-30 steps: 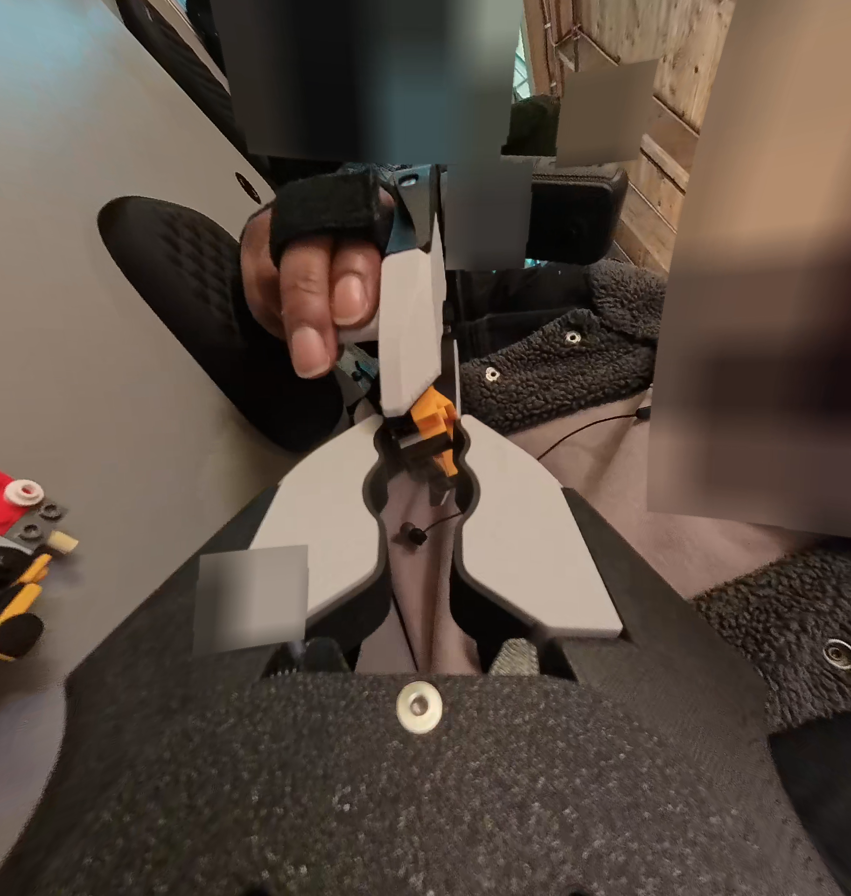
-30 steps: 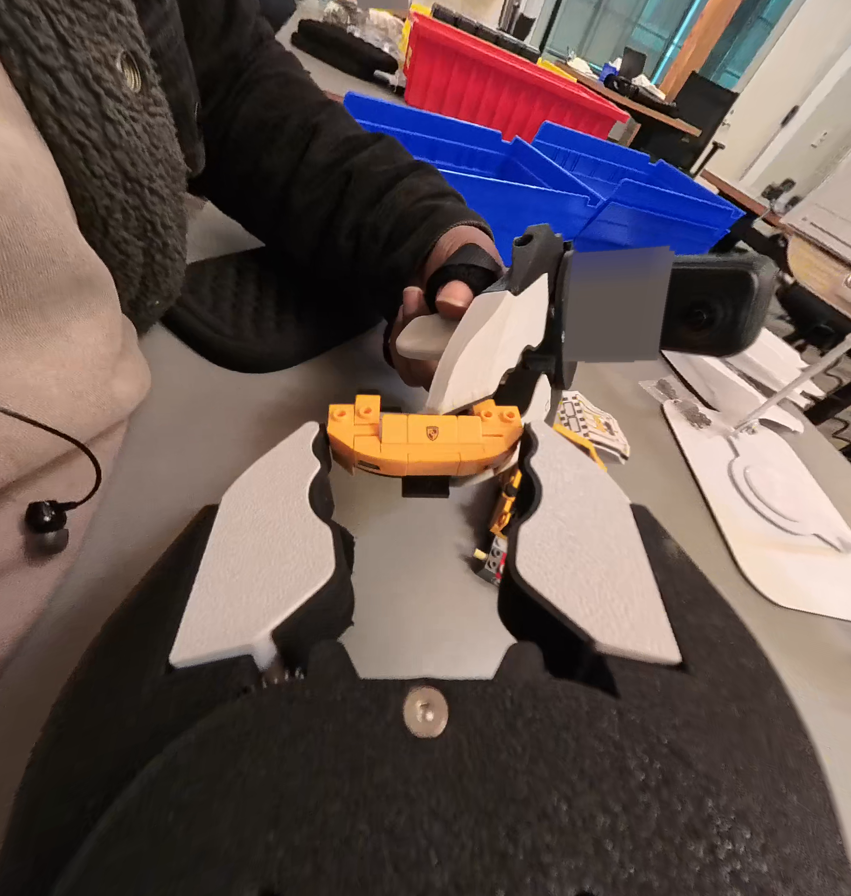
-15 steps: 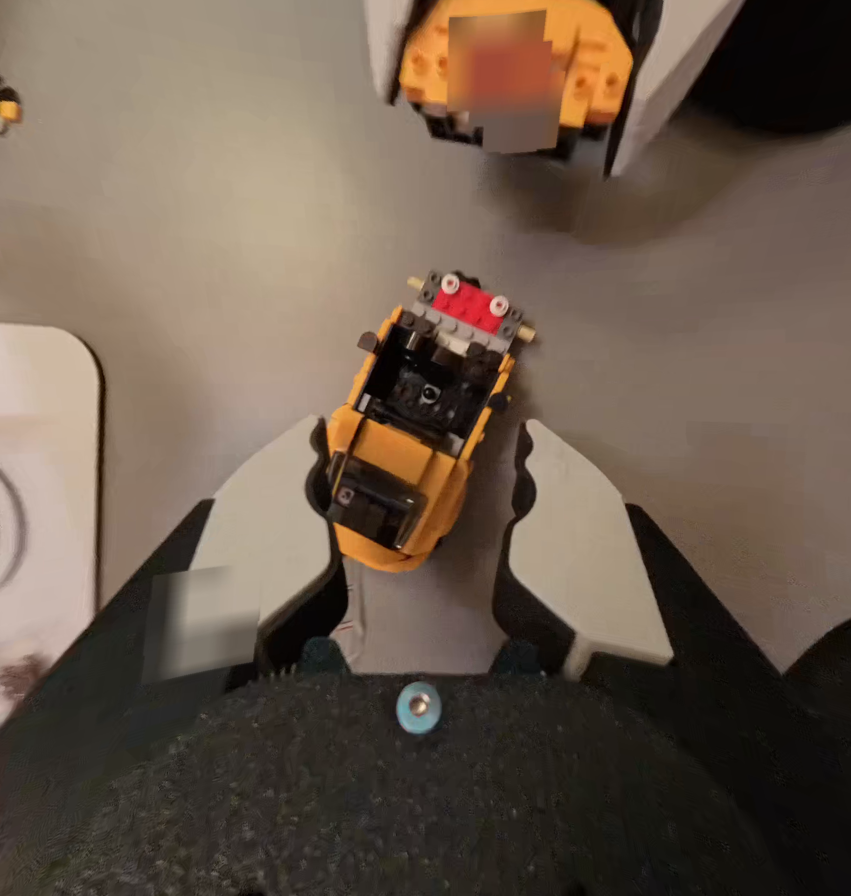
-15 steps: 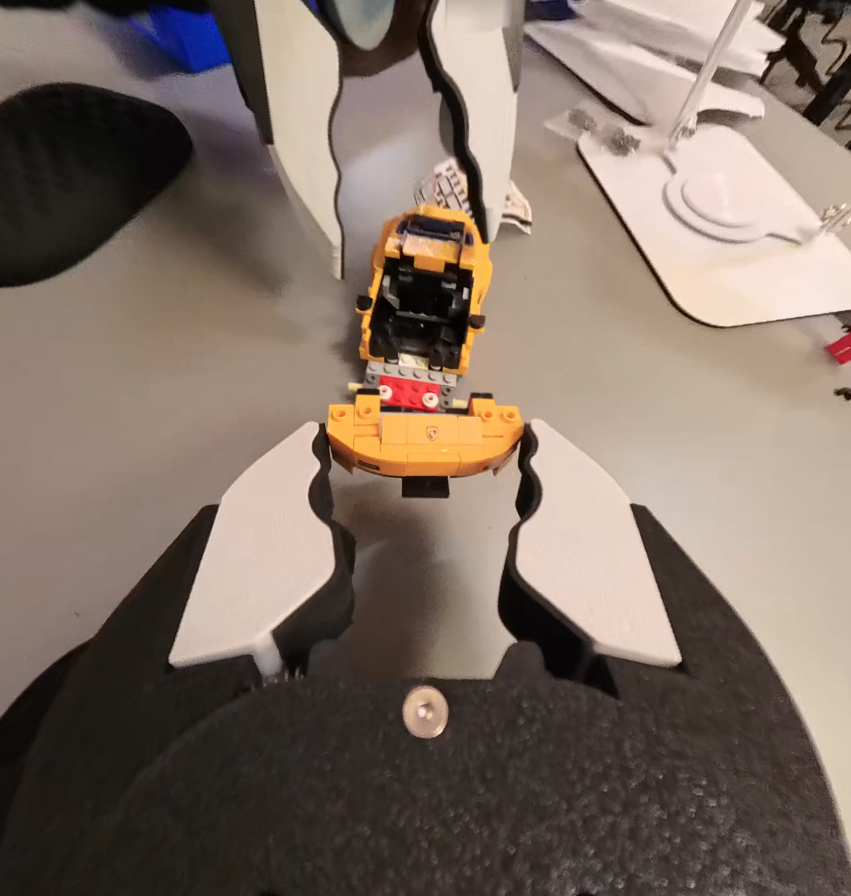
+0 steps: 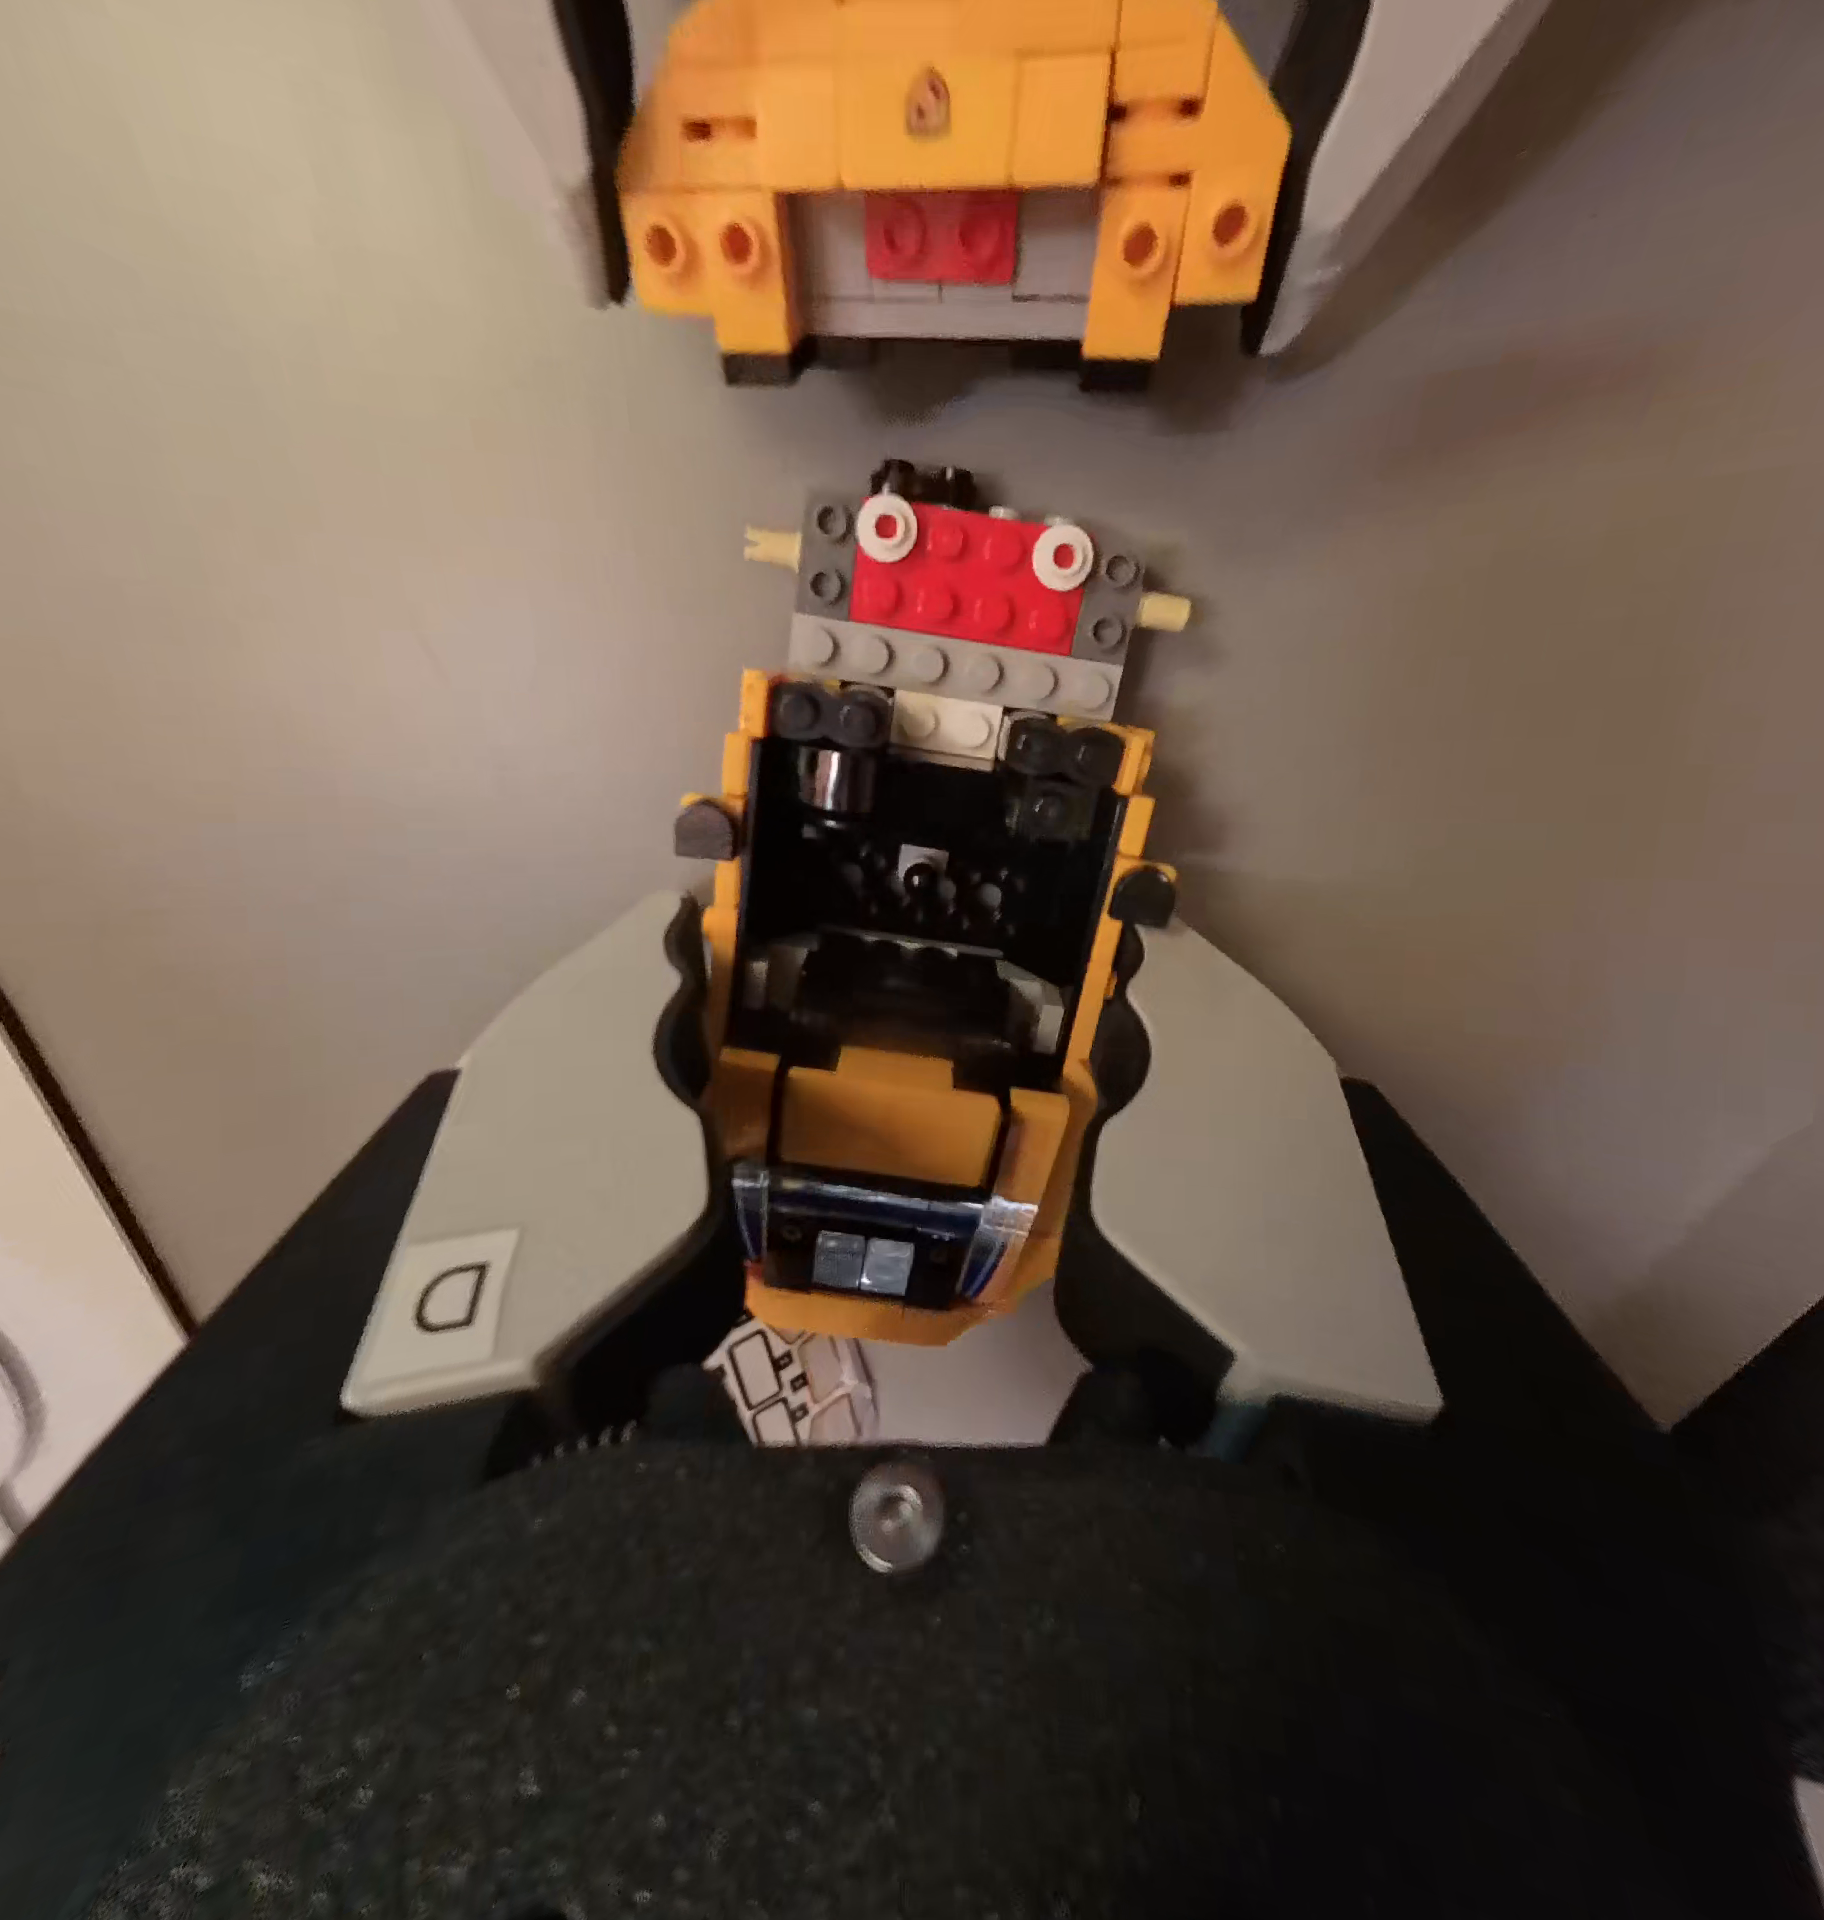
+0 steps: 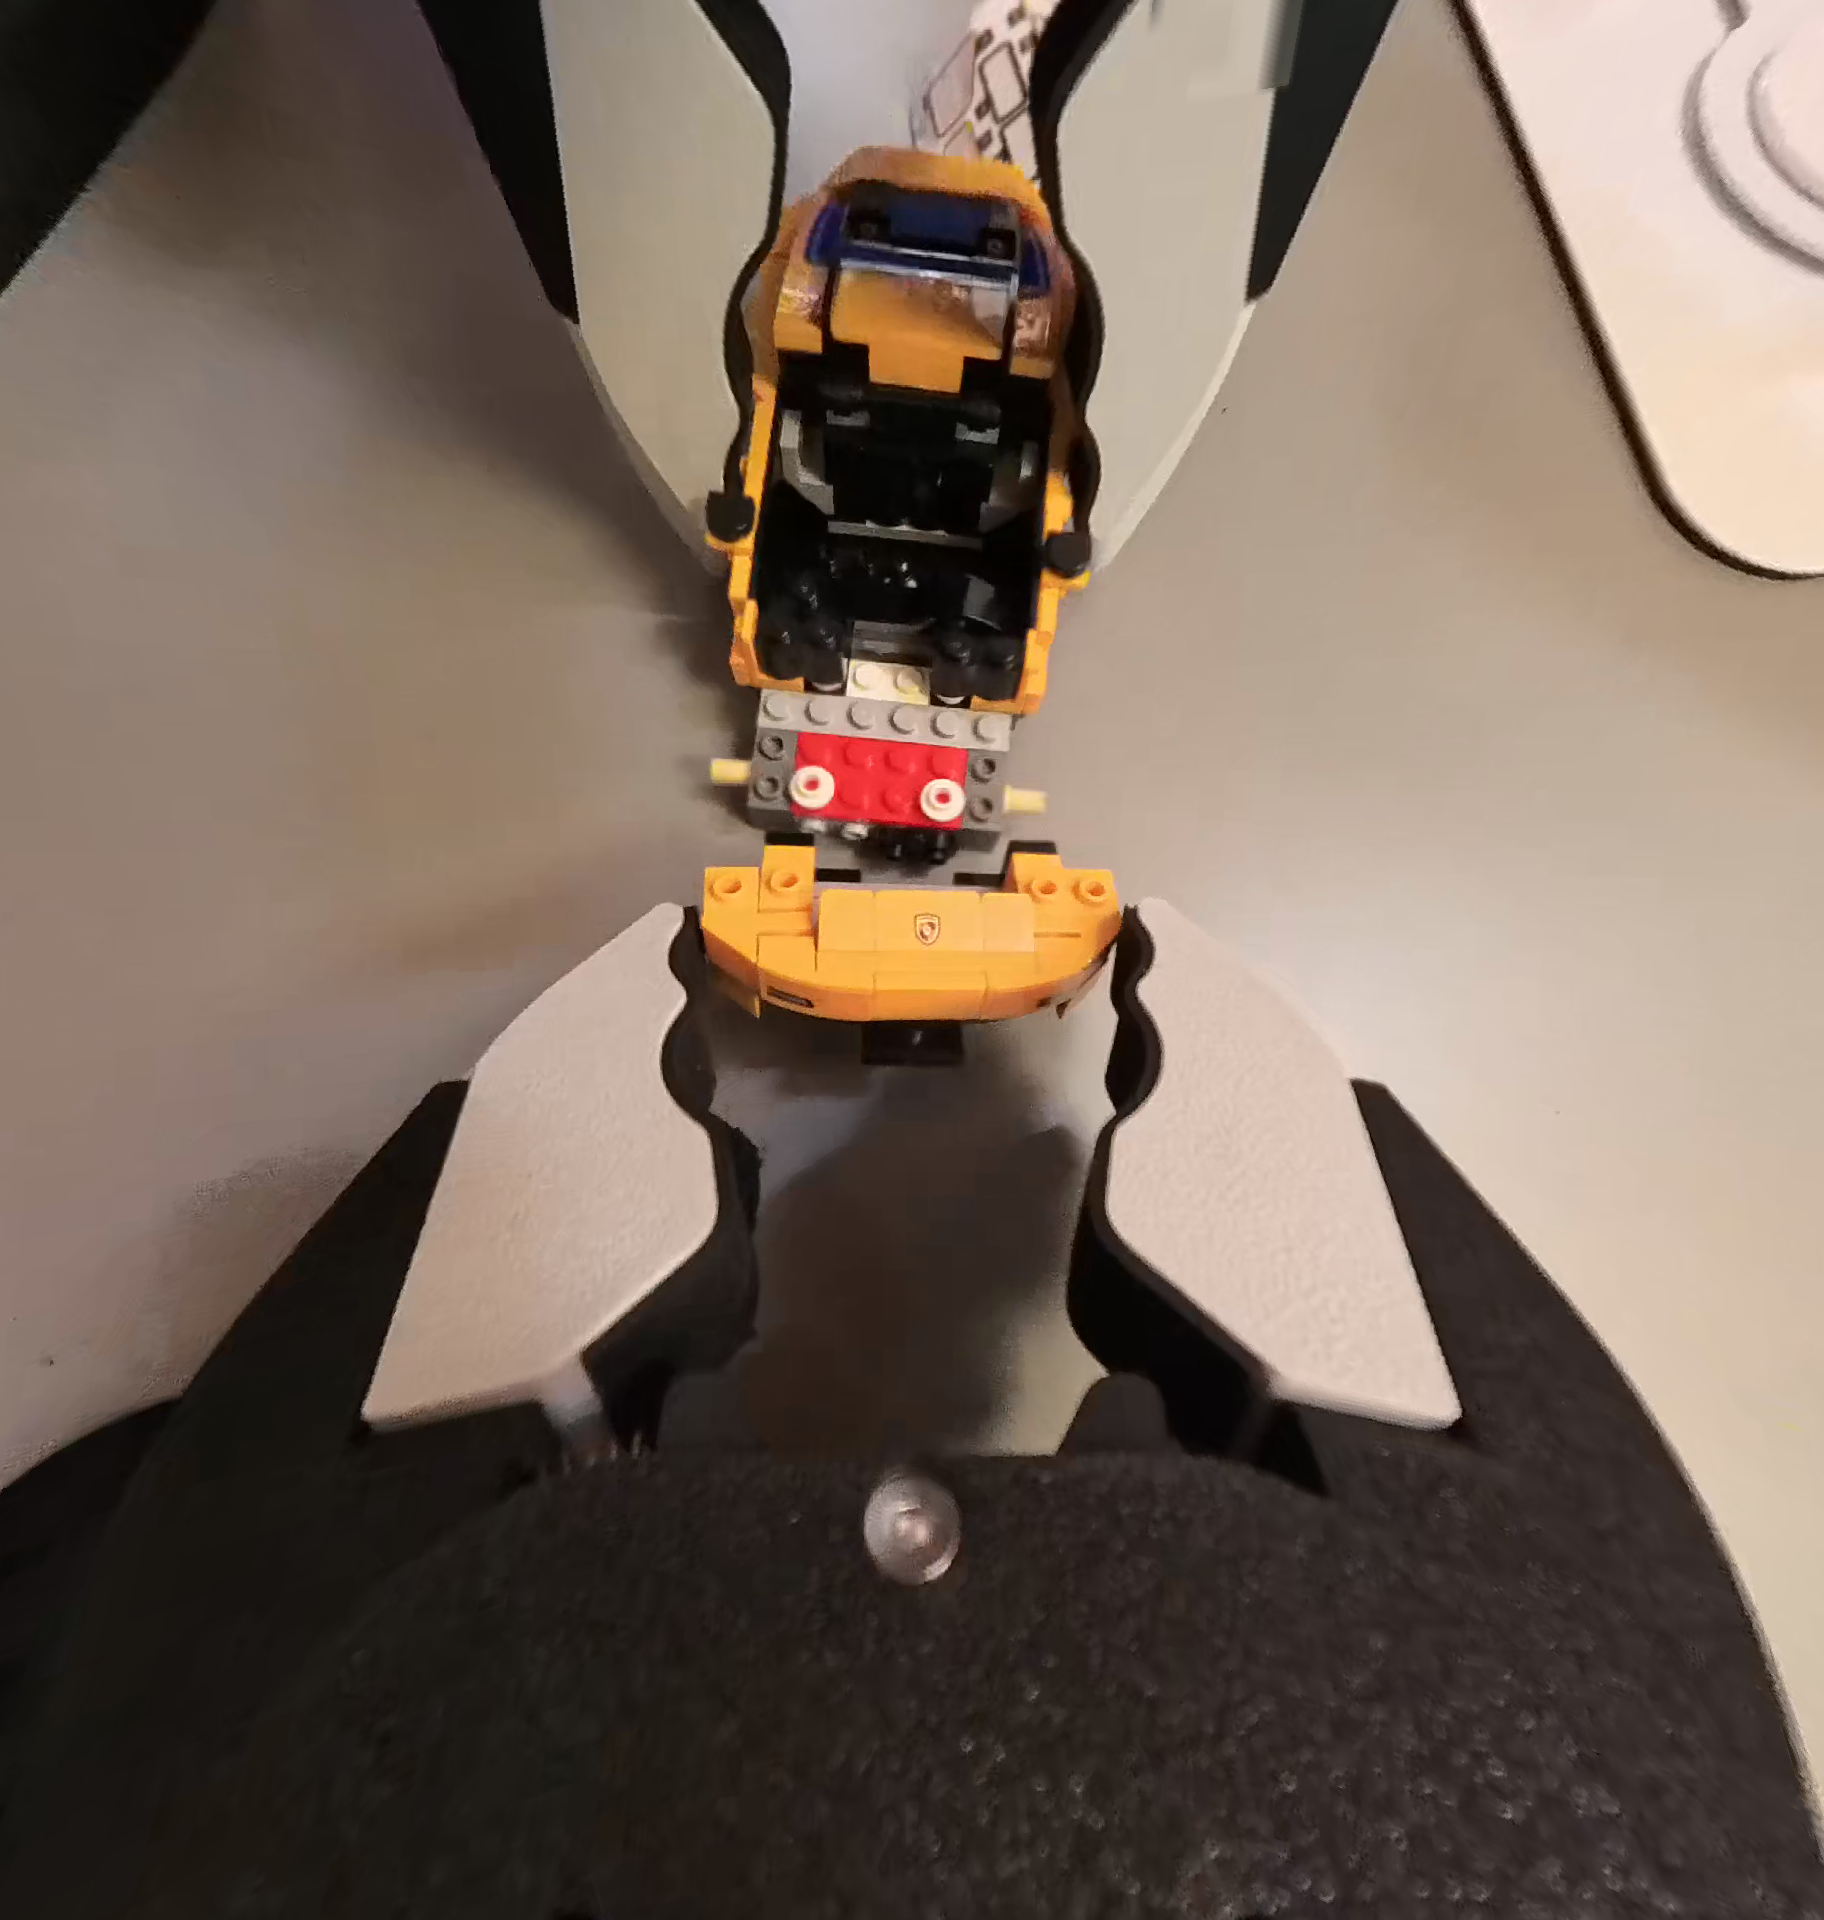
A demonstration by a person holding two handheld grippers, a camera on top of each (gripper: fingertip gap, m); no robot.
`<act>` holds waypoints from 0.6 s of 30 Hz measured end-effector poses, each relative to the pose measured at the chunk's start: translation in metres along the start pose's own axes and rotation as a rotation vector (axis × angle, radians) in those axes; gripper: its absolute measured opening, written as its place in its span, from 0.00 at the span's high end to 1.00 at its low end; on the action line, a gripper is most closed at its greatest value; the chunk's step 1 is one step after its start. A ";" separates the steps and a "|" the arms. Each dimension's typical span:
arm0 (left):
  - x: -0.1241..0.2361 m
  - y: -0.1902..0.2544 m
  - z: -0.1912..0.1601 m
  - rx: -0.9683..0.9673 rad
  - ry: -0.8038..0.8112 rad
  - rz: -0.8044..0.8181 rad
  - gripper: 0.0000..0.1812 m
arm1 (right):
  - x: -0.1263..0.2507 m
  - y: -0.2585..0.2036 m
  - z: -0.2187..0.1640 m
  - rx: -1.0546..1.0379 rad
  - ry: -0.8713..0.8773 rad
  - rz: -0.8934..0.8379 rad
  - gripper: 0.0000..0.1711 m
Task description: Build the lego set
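An orange lego car body (image 5: 918, 1039) with a black open cabin lies on the grey table (image 5: 316, 623). Its end with the red studded plate (image 5: 960, 592) points away from my left gripper. My left gripper (image 5: 918, 914) is shut on the car's sides; it also shows in the right wrist view (image 6: 903, 509). My right gripper (image 6: 903, 935) is shut on an orange bumper piece (image 6: 908, 956). It holds the piece just in front of the red plate (image 6: 877, 779). In the left wrist view the bumper piece (image 5: 949, 135) stands a small gap from the car.
A printed sticker sheet (image 5: 794, 1382) lies under the car's rear end. A white board with raised rings (image 6: 1718, 260) lies to the right in the right wrist view and at the left edge in the left wrist view (image 5: 14, 1299). A black pad (image 6: 14, 156) is at the far left. Across from one pair of fingers to the other is roughly 8 centimeters.
Both grippers came down from in front of the person to the table. My left gripper, open beside the car half a second ago, has closed on it. The bumper piece moved closer to the red plate.
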State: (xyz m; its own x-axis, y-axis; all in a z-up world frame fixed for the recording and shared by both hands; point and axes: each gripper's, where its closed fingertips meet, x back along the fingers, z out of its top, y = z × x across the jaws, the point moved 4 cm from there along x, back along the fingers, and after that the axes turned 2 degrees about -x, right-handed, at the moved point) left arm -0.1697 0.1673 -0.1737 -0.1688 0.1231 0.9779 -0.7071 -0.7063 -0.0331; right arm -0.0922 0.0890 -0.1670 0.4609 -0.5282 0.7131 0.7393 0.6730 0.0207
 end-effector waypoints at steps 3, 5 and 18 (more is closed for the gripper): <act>0.001 0.005 -0.004 0.061 0.014 0.019 0.60 | -0.008 -0.003 0.001 0.008 -0.033 -0.003 0.56; 0.002 0.010 -0.006 0.077 0.017 0.025 0.60 | -0.013 -0.006 0.001 0.016 -0.052 0.005 0.56; 0.012 0.014 -0.010 0.096 0.144 0.056 0.58 | -0.018 -0.011 0.001 0.007 -0.122 0.048 0.56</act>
State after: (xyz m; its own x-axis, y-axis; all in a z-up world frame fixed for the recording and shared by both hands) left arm -0.1886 0.1657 -0.1650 -0.3081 0.1752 0.9351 -0.6257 -0.7777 -0.0604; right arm -0.1092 0.0916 -0.1788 0.4323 -0.4282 0.7935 0.7139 0.7001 -0.0111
